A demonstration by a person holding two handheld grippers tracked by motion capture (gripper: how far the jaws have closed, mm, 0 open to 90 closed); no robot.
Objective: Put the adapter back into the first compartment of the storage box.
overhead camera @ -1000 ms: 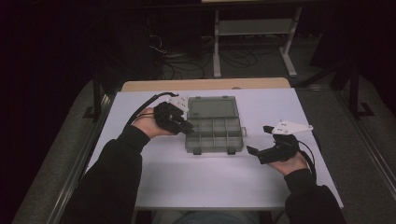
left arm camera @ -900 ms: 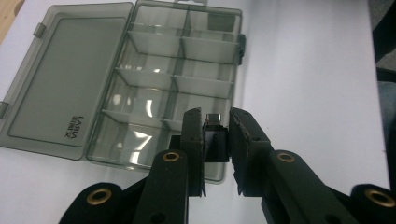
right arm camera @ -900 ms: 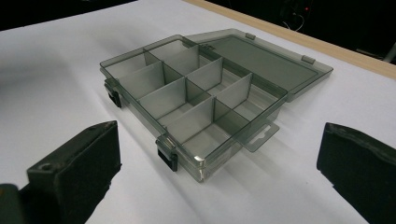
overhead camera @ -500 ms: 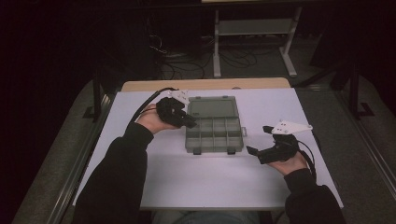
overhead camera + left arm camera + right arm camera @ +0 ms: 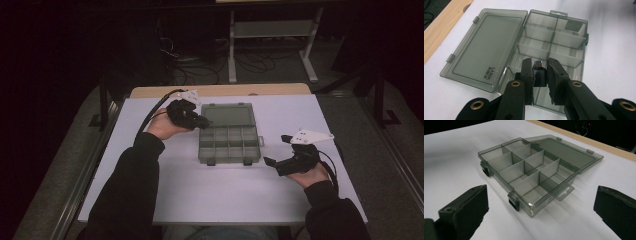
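The left hand-held gripper (image 5: 539, 72) holds a small black block (image 5: 539, 75) pinched between its jaws, just above the near compartments of the open organizer box (image 5: 554, 37). In the high view that hand-held gripper (image 5: 202, 121) sits left of the frame's centre, at the box's (image 5: 229, 145) upper left corner. The right hand-held gripper (image 5: 270, 162) rests on the white bench (image 5: 200, 200) to the right of the box, its jaws spread wide with nothing between them, as its own view of the box (image 5: 529, 180) shows.

The main risk, as I judge it, is the release. The block hangs close over a thin divider wall; let go there, it could land astride the wall, tip into the neighbouring compartment, or bounce out onto the bench. The box is light and nothing steadies it, so a jaw catching a divider or the rim could shove or tilt it. The lid (image 5: 484, 50) lies flat and open, so a knock could swing it up.

Count: one box with one hinged lid, eight compartments in two rows of four, two front latches, one black block, two hand-held grippers.
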